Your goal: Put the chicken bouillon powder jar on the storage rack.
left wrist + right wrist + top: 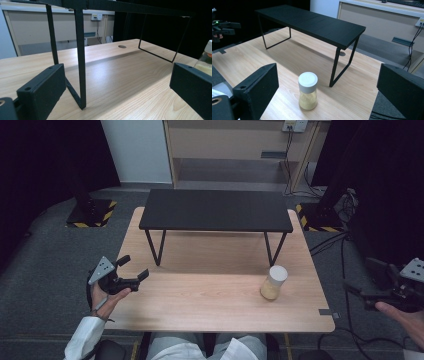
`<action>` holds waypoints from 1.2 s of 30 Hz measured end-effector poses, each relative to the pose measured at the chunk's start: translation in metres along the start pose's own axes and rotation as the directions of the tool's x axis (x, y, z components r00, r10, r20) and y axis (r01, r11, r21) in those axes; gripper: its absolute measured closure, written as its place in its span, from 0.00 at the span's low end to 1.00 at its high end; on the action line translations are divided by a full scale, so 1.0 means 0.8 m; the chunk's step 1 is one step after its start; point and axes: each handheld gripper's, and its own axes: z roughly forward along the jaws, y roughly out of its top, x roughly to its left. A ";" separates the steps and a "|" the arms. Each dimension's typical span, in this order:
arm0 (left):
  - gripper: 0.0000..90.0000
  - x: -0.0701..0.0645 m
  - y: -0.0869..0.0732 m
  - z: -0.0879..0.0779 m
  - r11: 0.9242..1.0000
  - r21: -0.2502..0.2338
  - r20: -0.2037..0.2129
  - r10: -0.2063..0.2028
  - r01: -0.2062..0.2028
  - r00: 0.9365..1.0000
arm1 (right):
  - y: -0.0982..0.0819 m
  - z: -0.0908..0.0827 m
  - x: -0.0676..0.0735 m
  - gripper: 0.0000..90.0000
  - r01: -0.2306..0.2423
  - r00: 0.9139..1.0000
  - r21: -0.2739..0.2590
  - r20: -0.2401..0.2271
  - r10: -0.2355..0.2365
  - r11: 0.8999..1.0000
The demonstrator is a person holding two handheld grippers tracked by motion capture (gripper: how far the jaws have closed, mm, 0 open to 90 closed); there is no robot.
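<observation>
Nearest, at 8 o'clock on the table (210, 305): left gripper (134, 267), jaws wide apart, nothing between them. At 4 o'clock, off the table edge: right gripper (361, 287), jaws spread wide as well, holding nothing. Between them, nearer the right, at 4 o'clock on the wood: jar (274, 282), upright, white-capped, part full of yellow powder, untouched. Farther, at 12 o'clock: black shelf (215, 210), standing over the tabletop.

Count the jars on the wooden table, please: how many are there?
1. A small glass jar with a white lid and yellowish powder stands upright on the light wooden table, at its right side, in front of the black metal shelf. No other jar is visible.
</observation>
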 end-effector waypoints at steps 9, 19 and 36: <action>0.00 0.000 0.000 0.000 1.000 0.006 0.001 0.001 -0.001 1.000 | -0.011 0.023 -0.002 0.04 -0.008 1.000 0.007 -0.001 0.008 1.000; 0.00 0.000 0.000 0.001 1.000 0.009 0.001 -0.002 0.002 1.000 | -0.047 0.081 -0.006 0.03 -0.058 0.998 0.039 -0.024 0.059 0.998; 0.00 0.000 -0.001 0.002 1.000 0.012 0.003 0.001 -0.001 1.000 | -0.085 0.165 0.000 0.03 -0.093 0.994 0.093 -0.053 0.099 0.991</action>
